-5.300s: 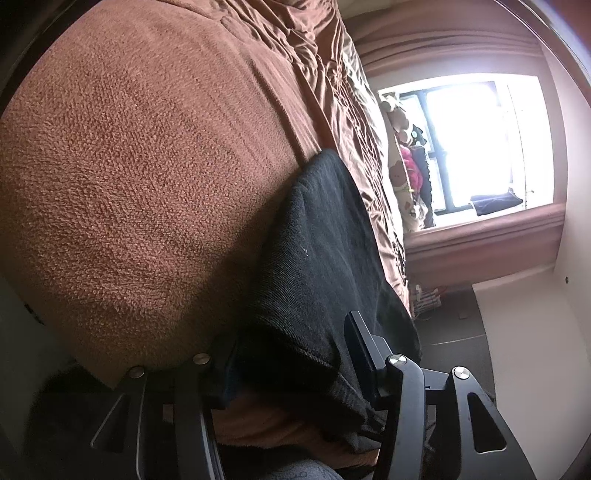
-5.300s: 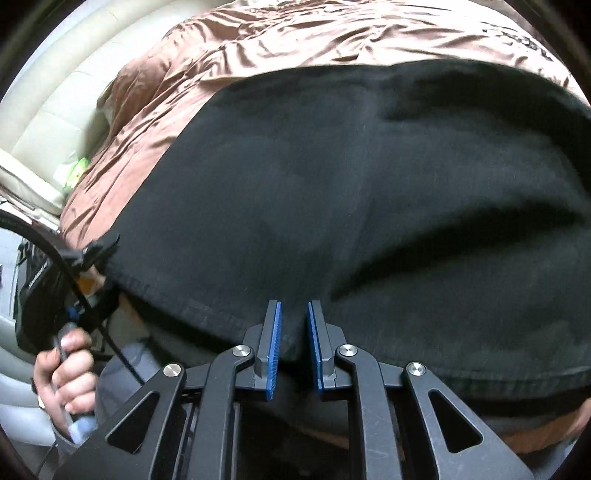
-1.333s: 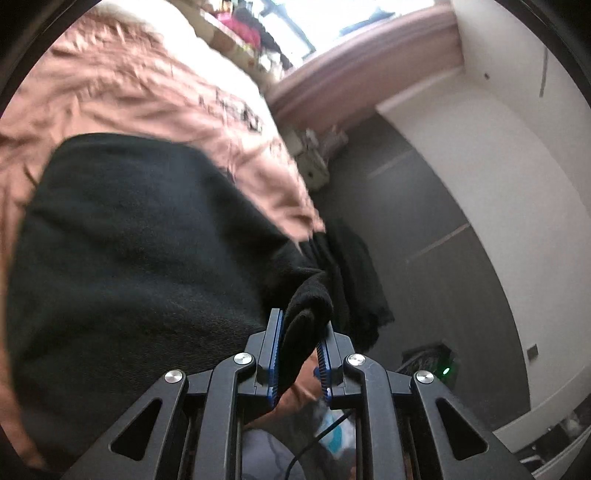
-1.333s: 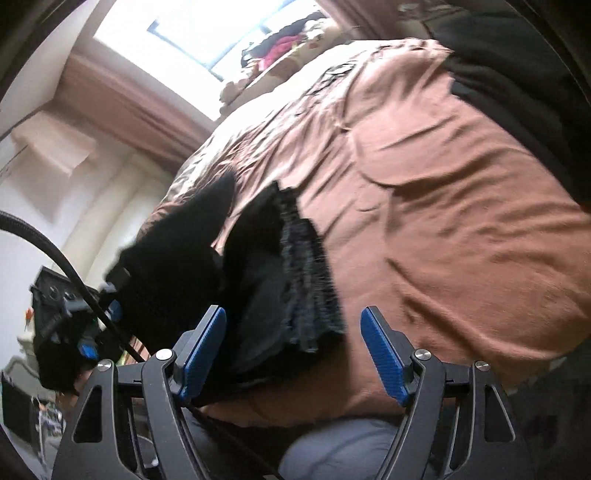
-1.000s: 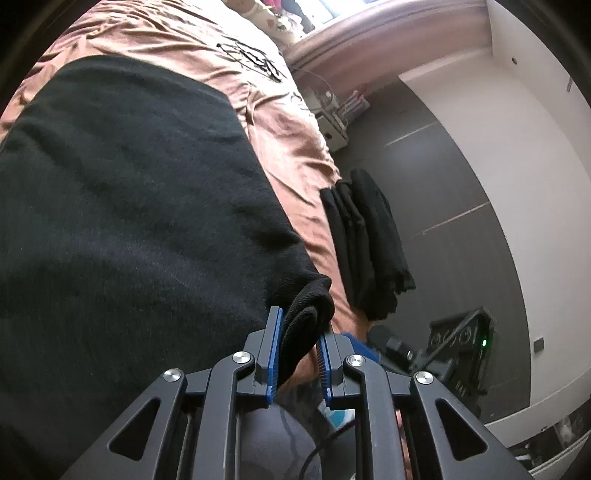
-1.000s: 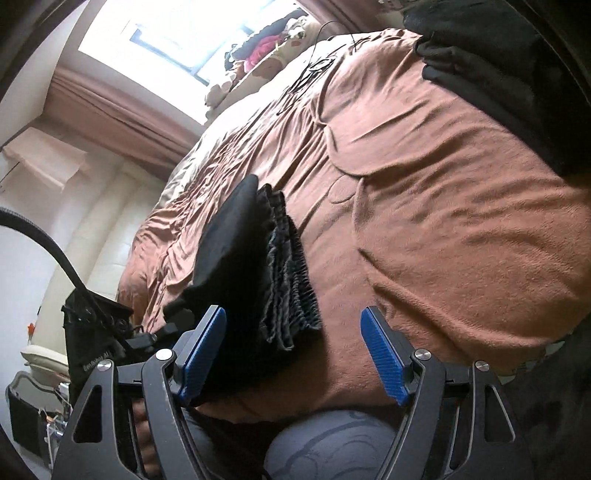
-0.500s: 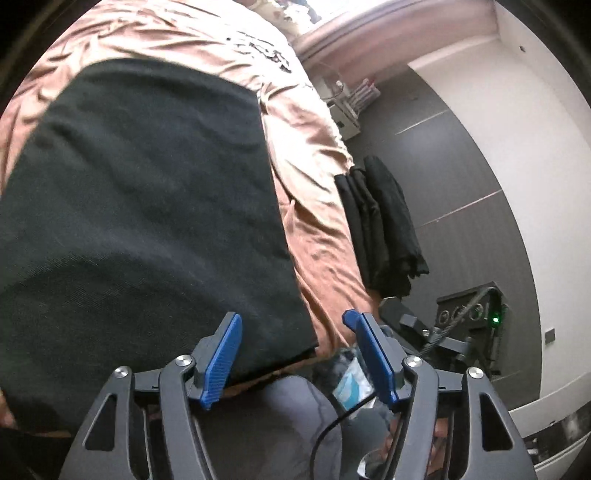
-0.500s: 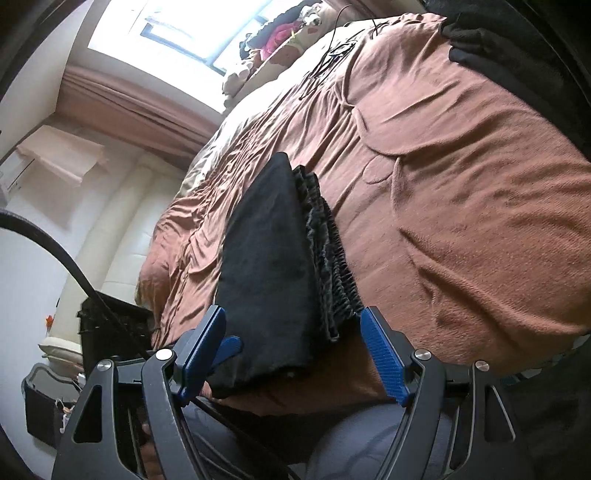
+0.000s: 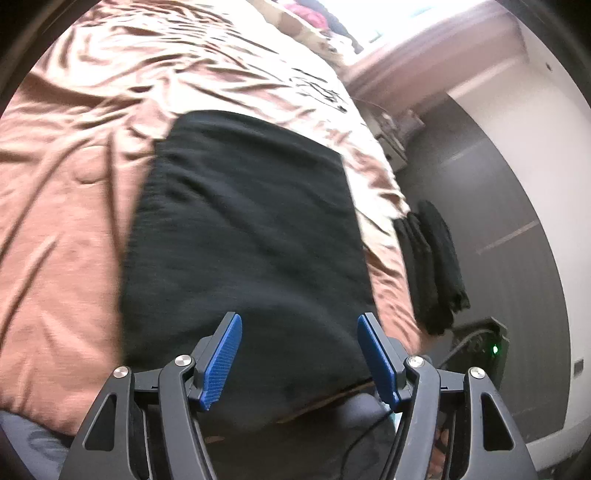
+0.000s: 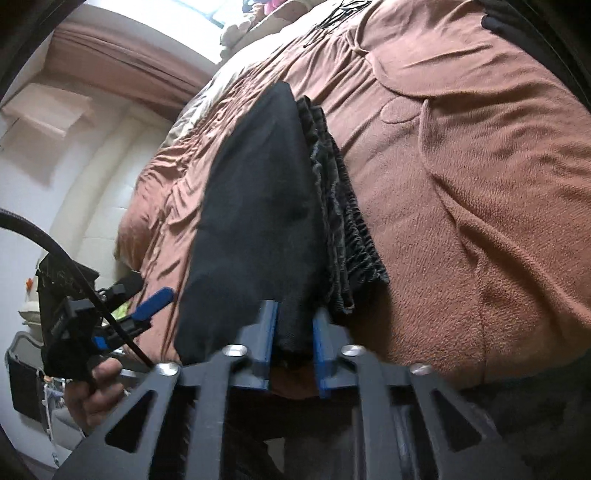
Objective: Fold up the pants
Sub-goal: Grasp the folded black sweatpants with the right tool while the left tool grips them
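The folded black pants [image 9: 243,236] lie flat on the brown bedspread [image 9: 74,184] near the bed's edge. The left gripper [image 9: 299,354] hovers wide over their near end, holding nothing. The right gripper [image 10: 291,343] is closing on the near corner of the pants, probably to lift it for another fold. More dark clothes [image 9: 432,262] hang off the bedside; beyond, a bright window [image 10: 166,33].

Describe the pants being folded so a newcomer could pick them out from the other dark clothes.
Start at the brown bedspread. The folded black pants lie flat on it as a neat rectangle at the near edge. Unlike the dark clothes draped over the bed's side, their ribbed waistband shows along one edge.
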`<state>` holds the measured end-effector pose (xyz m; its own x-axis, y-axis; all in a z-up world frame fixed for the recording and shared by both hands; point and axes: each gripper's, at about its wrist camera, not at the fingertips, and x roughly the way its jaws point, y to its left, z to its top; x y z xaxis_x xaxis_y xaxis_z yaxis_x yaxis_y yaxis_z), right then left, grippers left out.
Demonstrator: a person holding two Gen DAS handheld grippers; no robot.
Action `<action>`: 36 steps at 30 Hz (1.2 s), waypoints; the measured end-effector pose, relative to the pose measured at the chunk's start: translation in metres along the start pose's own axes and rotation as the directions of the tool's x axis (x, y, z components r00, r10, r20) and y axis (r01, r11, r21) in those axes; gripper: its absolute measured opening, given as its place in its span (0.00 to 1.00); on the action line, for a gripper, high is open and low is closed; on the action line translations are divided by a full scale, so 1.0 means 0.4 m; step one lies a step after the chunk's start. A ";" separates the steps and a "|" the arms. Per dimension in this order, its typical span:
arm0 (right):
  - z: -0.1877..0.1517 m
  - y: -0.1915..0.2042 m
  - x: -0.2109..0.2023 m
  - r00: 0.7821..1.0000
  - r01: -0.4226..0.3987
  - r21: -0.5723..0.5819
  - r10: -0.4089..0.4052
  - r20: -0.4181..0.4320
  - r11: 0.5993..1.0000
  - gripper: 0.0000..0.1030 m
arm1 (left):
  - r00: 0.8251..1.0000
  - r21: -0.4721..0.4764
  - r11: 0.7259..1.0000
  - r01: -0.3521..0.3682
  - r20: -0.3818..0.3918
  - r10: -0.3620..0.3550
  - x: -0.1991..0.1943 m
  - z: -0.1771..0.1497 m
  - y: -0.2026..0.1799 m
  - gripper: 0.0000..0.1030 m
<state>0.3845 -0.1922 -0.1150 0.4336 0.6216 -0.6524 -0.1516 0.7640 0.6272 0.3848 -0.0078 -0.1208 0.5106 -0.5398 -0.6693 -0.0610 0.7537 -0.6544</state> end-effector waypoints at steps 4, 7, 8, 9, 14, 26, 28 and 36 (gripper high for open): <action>0.006 -0.010 -0.009 0.998 0.051 0.018 -0.052 0.034 0.999 0.08 | 0.999 -0.038 0.998 -0.048 0.017 0.048 -0.022 0.007 0.053 0.65; 0.013 -0.030 0.004 0.996 0.087 0.050 -0.088 0.020 0.995 0.08 | 0.998 -0.076 0.995 -0.065 0.009 0.066 -0.031 0.009 0.095 0.65; 0.012 -0.025 0.009 0.995 0.093 0.044 -0.094 0.017 0.995 0.08 | 0.997 -0.089 0.993 -0.072 0.006 0.072 -0.030 0.009 0.109 0.65; 0.014 -0.021 0.009 0.995 0.096 0.040 -0.097 0.015 0.995 0.08 | 0.997 -0.099 0.992 -0.076 0.003 0.077 -0.029 0.006 0.122 0.65; 0.038 -0.004 -0.005 0.995 0.100 0.021 -0.100 0.015 0.995 0.16 | 0.996 -0.123 0.989 -0.085 -0.016 0.084 -0.012 0.001 0.153 0.65; 0.109 0.001 0.050 0.992 0.123 -0.055 -0.124 -0.024 0.991 0.43 | 0.994 -0.208 0.977 -0.054 -0.102 0.033 0.039 -0.031 0.208 0.65; 0.128 -0.001 0.084 0.989 0.142 -0.068 -0.145 -0.040 0.987 0.43 | 0.993 -0.215 0.976 -0.031 -0.117 0.005 0.043 -0.043 0.209 0.65; 0.137 -0.014 0.130 0.985 0.143 -0.055 -0.148 -0.086 0.988 0.42 | 0.992 -0.205 0.978 -0.031 -0.124 0.006 0.043 -0.069 0.207 0.38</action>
<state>0.4565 -0.1737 -0.1290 0.3730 0.5144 -0.7722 -0.1368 0.8536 0.5026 0.3649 0.0350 -0.1963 0.4001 -0.5777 -0.7115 -0.2513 0.6774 -0.6914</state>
